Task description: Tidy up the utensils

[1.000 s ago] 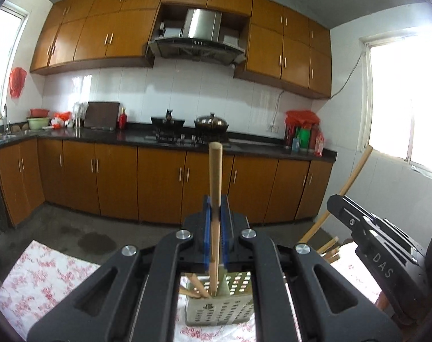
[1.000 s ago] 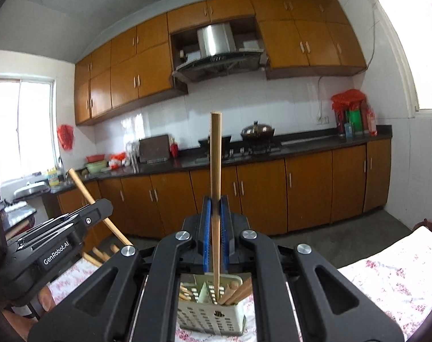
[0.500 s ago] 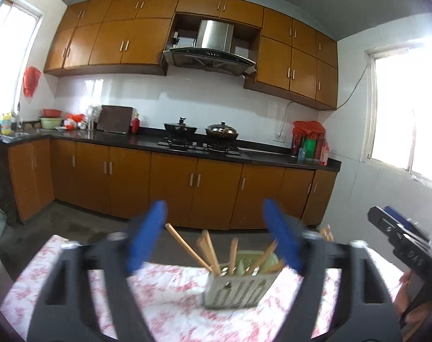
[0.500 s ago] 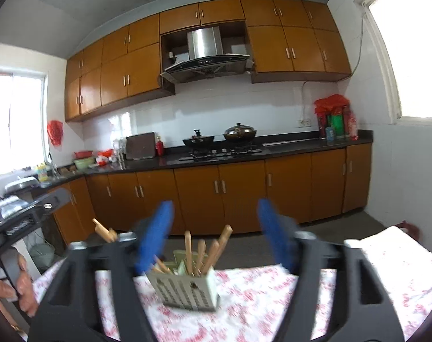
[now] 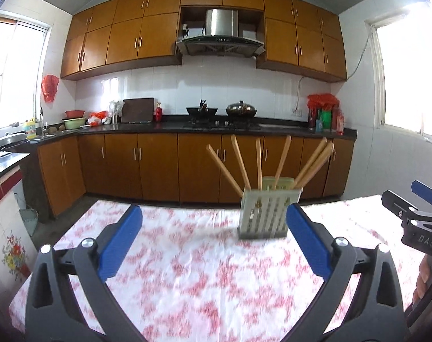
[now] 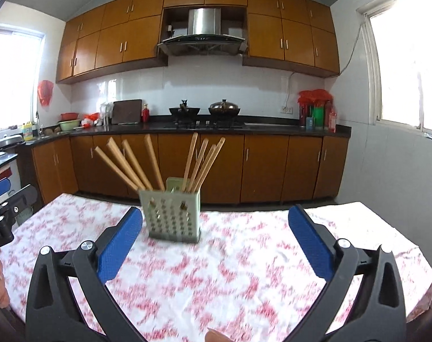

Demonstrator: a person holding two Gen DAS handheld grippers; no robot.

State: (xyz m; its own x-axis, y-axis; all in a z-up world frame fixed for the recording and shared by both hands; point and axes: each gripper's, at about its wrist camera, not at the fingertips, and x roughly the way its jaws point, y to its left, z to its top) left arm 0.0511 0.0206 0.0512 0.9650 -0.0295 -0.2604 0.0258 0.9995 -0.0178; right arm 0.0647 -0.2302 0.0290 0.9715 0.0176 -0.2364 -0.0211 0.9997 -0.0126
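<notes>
**Both grippers wide open, nothing held**

Left gripper (image 5: 214, 225): jaws just opened, spread fully, empty between the blue pads (image 5: 120, 245). Right gripper (image 6: 216, 226): same, just opened wide, holding nothing. Beyond them, upright on the floral tablecloth (image 6: 244, 279), a pale perforated utensil holder (image 6: 173, 216). Inside it, wooden utensils (image 6: 130, 165), leaning apart like a fan.

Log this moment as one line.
left gripper: open, empty | right gripper: open, empty | chopsticks: in holder | tablecloth: bare
</notes>
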